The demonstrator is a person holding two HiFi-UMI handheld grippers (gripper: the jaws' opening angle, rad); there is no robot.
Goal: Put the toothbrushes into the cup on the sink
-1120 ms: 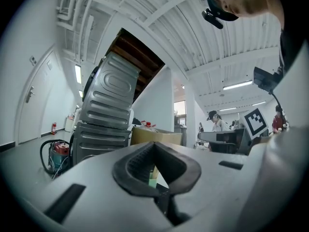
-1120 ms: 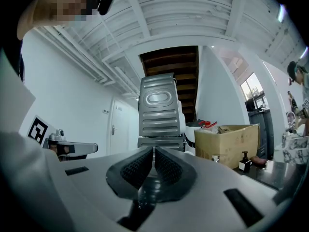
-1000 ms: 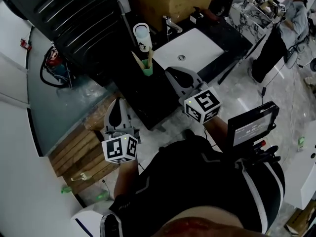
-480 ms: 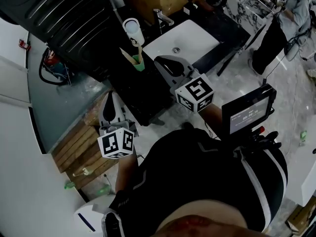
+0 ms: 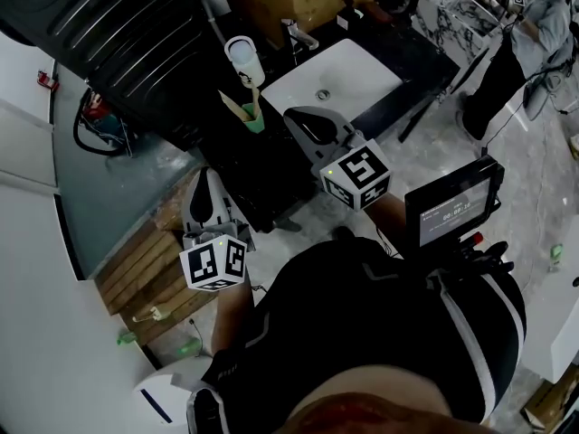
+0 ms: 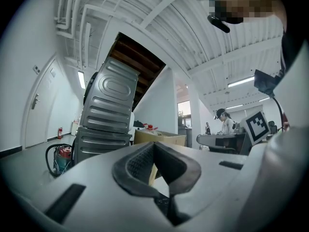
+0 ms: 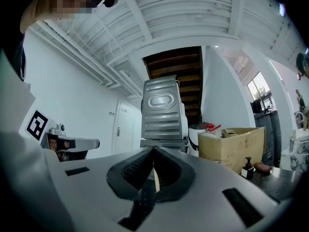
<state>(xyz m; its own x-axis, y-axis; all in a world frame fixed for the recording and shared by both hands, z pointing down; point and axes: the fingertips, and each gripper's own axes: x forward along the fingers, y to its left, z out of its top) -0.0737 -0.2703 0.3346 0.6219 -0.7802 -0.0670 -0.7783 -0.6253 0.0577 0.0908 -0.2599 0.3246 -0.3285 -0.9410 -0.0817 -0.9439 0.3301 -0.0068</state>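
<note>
In your head view, the green cup (image 5: 256, 120) stands on the dark bench (image 5: 271, 174) just beside the white rectangular sink (image 5: 362, 72). 2 pale wooden toothbrushes (image 5: 234, 107) lean out of it in a V, and a white cylindrical bottle (image 5: 244, 59) stands right behind it. Your right claw (image 5: 297, 117) hangs over the bench between cup and sink, near the cup but not touching it. Your left claw (image 5: 204, 179) hangs lower, off the bench's edge and above a slatted wooden pallet (image 5: 136, 278). Only this view shows the cup, the brushes and the basin. The left gripper view looks level across the room. There the ridged black pads of the left claw (image 6: 154, 145) are pressed together with nothing pinched, and a thin pale sliver shows in the gap under the tips; what it is, you cannot tell. Beyond them stand a tall grey casing of ribbed sheet metal (image 6: 107, 114), a cardboard box (image 6: 161, 137) and a person in a cap (image 6: 223, 123). In the right gripper view, the right claw (image 7: 153, 150) is closing, its pads meeting at the tips and empty, with a like pale sliver below them. This view adds a white door (image 7: 120, 130) and a small dark pump bottle (image 7: 247, 169) by the box (image 7: 231, 144), with the casing (image 7: 163, 111) dead ahead.
</note>
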